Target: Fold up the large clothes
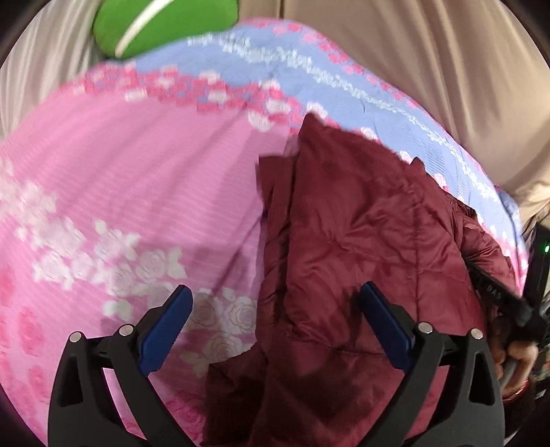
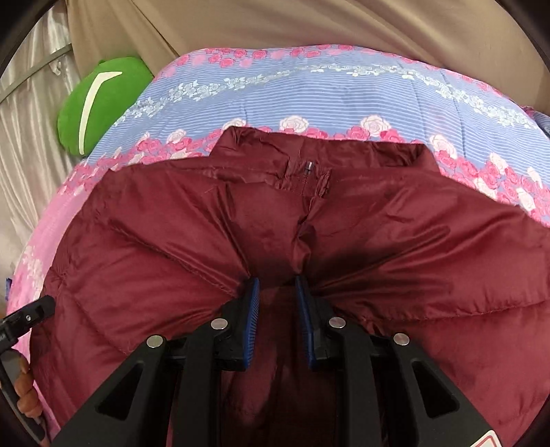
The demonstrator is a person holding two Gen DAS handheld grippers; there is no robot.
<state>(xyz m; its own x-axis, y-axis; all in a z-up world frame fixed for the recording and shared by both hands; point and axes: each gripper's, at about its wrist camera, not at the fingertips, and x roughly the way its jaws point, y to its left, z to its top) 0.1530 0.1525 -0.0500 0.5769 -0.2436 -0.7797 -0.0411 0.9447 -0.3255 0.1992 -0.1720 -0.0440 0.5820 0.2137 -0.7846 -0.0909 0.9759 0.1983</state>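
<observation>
A maroon quilted puffer jacket [image 2: 206, 220] lies on a pink and blue floral bedspread [image 2: 309, 89], collar [image 2: 309, 151] toward the far side. My right gripper [image 2: 275, 285] is shut on a bunched fold of the jacket's front, near the zipper line. In the left wrist view the jacket [image 1: 361, 240] lies folded lengthwise to the right. My left gripper [image 1: 275, 299] is open and empty, hovering over the jacket's left edge and the bedspread [image 1: 120, 189]. The right gripper's black body [image 1: 502, 299] shows at the far right edge of that view.
A green plush cushion [image 2: 103, 103] with a white stripe lies at the bed's far left; it also shows in the left wrist view [image 1: 165, 24]. Beige curtains [image 2: 275, 24] hang behind the bed. The left gripper's tip [image 2: 31, 313] shows at the left edge.
</observation>
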